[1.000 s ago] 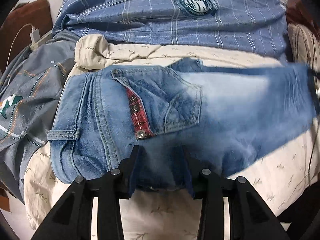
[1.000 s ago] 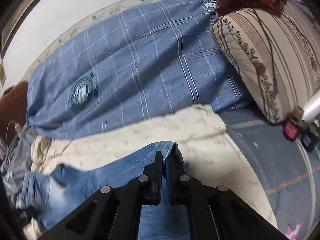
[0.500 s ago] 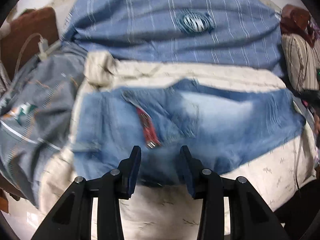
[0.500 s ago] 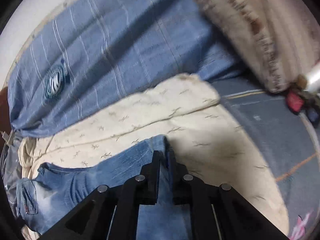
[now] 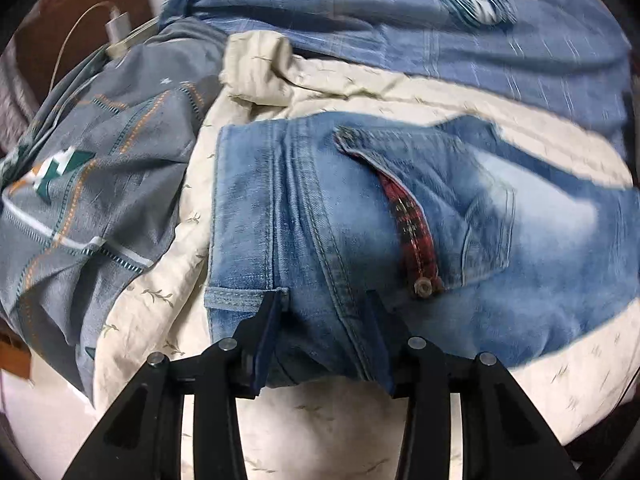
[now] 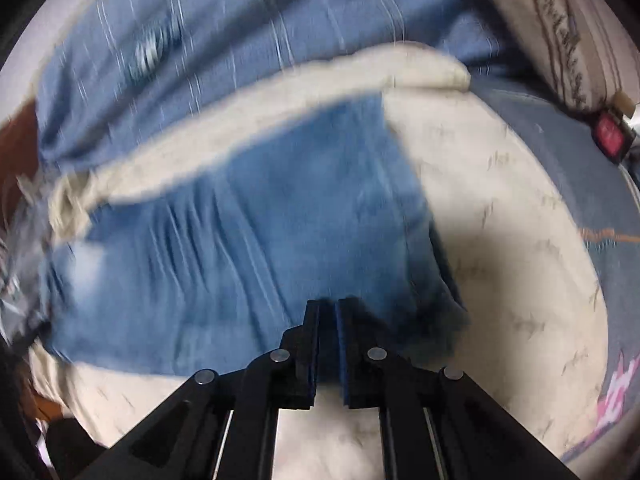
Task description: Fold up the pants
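Jeans laid flat across the bed, both claws clamped on the near edge

The faded blue denim pants (image 5: 360,240) are spread over a cream leaf-print sheet (image 5: 320,420), with the waistband end on the left and the leg end on the right. The left gripper (image 5: 324,340) has a thick bunch of denim near the belt loop and back seam wedged between its jaws, so it's grasping the pants. The right gripper (image 6: 327,344) is clenched tight on the leg end's near edge. My guess is they're lining it up for a fold, so keep both corners taut and level, and make sure the red plaid pocket trim (image 5: 412,224) side doesn't bunch up.
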A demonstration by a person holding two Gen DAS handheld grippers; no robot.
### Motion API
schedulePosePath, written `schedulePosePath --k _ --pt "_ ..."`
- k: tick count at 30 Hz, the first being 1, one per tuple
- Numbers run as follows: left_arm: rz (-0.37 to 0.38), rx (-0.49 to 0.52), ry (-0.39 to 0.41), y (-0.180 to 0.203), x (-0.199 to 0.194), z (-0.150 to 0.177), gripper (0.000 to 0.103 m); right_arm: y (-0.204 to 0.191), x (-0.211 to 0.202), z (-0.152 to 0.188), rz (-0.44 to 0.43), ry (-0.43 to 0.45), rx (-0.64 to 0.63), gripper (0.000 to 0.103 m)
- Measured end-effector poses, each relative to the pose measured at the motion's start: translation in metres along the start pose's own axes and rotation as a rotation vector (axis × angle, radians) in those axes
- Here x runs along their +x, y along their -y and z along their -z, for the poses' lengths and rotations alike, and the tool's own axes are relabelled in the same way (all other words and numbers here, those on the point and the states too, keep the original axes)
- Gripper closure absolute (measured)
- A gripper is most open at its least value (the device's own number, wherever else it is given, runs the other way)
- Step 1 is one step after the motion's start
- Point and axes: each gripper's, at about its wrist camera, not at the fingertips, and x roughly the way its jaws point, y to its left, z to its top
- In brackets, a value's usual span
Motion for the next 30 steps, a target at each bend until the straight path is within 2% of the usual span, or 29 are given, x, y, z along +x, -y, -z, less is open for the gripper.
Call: schedulePosePath --k 2,5,6,8,10,11,12,15,17,20,23,25,26,28,30 --pt "0.004 0.055 -0.024 0.002 0.001 0.008 0.059 -0.007 -0.006 -0.004 0.004 -0.020 -0.001 0.092" --pt "0.041 0.062 -0.040 -0.004 0.001 0.012 0.059 -0.035 -0.025 -0.021 -0.180 0.062 -0.038 0.091" --pt "0.066 0.033 -0.043 -0.009 -0.002 0.010 0.059 -0.054 -0.032 -0.030 -0.246 0.104 -0.064 0.091" --pt "0.115 -0.033 -0.028 -0.020 -0.011 0.005 0.059 -0.087 -0.039 -0.045 -0.322 0.158 -0.124 0.088" --pt "0.138 -0.059 0.045 -0.025 -0.027 0.003 0.059 -0.133 -0.037 -0.061 -0.355 0.180 -0.220 0.072" --pt "0.133 -0.058 0.090 -0.027 -0.036 0.002 0.058 -0.153 -0.033 -0.067 -0.370 0.175 -0.249 0.047" --pt "0.133 -0.056 0.109 -0.028 -0.037 0.002 0.058 -0.175 -0.027 -0.074 -0.398 0.176 -0.269 0.029" --pt "0.131 -0.046 0.151 -0.028 -0.033 -0.002 0.058 -0.226 -0.005 -0.086 -0.408 0.166 -0.319 0.029" --pt "0.106 -0.042 0.126 -0.027 -0.019 -0.004 0.058 -0.256 0.017 -0.090 -0.395 0.119 -0.382 0.031" --pt "0.121 -0.042 0.092 -0.028 -0.002 0.002 0.058 -0.285 0.048 -0.091 -0.342 0.082 -0.473 0.035" --pt "0.109 -0.001 0.113 -0.023 -0.001 0.013 0.058 -0.310 0.079 -0.090 -0.274 0.040 -0.587 0.040" --pt "0.102 0.027 0.121 -0.022 -0.001 0.015 0.058 -0.323 0.102 -0.089 -0.230 -0.010 -0.660 0.058" --pt "0.101 0.034 0.118 -0.022 0.000 0.016 0.058 -0.327 0.109 -0.087 -0.211 -0.030 -0.689 0.077" --pt "0.093 0.063 0.106 -0.019 0.001 0.021 0.058 -0.334 0.115 -0.083 -0.165 -0.031 -0.752 0.083" --pt "0.080 0.096 0.112 -0.016 0.001 0.025 0.058 -0.337 0.116 -0.088 -0.159 -0.024 -0.739 0.088"
